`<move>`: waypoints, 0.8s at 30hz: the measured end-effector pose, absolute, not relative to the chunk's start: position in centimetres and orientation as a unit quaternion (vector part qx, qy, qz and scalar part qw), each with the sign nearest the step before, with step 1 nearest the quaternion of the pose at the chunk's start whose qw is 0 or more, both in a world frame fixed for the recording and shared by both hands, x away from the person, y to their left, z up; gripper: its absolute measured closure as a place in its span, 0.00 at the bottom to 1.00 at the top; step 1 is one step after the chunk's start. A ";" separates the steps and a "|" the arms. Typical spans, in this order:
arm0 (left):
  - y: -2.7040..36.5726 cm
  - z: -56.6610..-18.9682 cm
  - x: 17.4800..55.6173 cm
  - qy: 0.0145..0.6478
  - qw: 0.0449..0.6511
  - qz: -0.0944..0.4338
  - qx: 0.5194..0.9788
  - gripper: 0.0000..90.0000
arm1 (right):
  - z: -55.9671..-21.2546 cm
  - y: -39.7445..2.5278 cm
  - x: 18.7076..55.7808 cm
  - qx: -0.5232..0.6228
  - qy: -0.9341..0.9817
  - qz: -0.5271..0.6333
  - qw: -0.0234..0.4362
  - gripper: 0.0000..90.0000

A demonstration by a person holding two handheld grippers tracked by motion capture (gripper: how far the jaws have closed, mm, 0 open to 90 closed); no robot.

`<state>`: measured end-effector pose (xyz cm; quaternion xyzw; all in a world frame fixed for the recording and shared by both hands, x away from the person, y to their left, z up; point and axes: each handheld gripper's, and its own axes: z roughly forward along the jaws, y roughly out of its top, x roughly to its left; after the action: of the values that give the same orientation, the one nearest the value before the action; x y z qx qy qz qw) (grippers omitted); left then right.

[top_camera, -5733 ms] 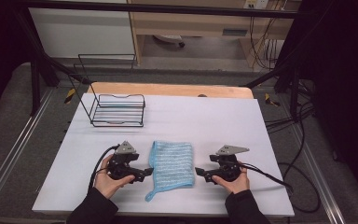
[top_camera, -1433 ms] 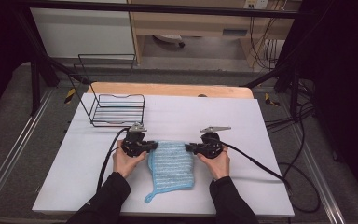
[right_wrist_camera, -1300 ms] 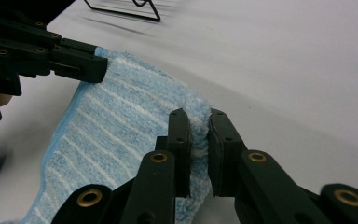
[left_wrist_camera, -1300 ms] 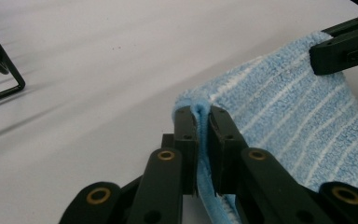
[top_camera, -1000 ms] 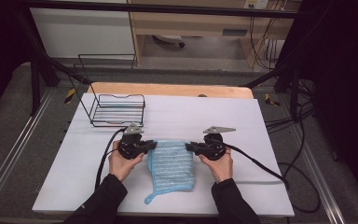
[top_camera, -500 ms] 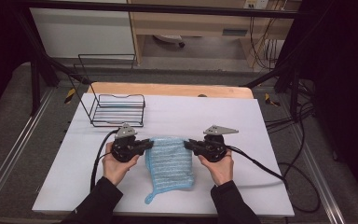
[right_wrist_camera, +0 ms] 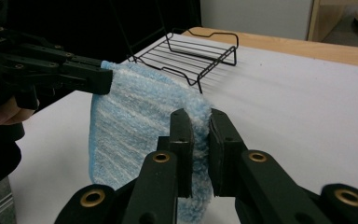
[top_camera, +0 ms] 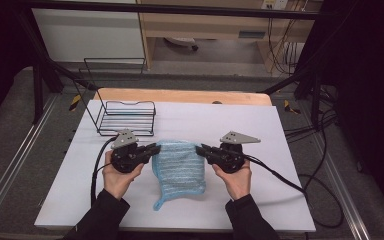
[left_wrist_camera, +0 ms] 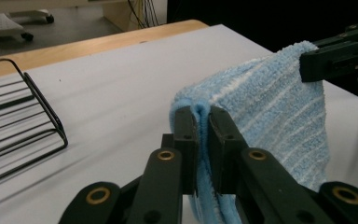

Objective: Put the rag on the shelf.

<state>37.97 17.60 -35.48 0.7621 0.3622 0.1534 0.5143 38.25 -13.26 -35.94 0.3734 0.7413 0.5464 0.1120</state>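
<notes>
— Where's the towel [top_camera: 179, 170]?
— Centre of the high view, far edge lifted off the white table [top_camera: 280, 150], near end trailing on it toward the bottom.
— Grip?
— Left gripper [top_camera: 153, 149] clamped on the far left corner, right gripper [top_camera: 200, 148] clamped on the far right; cloth pinched between each pair of jaws.
— Progress?
— Probably early: corners taken and raised, fold or placement not yet done. Wire rack [top_camera: 126, 117] in the upper left, well apart.

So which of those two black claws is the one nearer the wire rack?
The left gripper, pinching the blue towel's corner just in front of the wire rack. The right gripper holds the opposite corner, farther from it.
</notes>
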 end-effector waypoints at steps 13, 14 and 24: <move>19.7 -33.5 37.5 0.365 0.541 0.180 0.736 0.92 | -34.0 -11.3 38.2 0.351 0.727 0.574 0.138 0.91; 20.0 -33.4 37.5 0.365 0.544 0.182 0.733 0.92 | -33.9 -11.2 38.2 0.349 0.725 0.577 0.140 0.91; 21.7 -31.9 37.2 0.367 0.563 0.205 0.712 0.92 | -32.5 -9.1 38.5 0.327 0.715 0.596 0.163 0.91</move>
<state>37.16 21.68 -31.89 0.7122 0.3666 0.2047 0.5626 38.50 -9.15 -32.50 0.3273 0.7149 0.5960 0.1633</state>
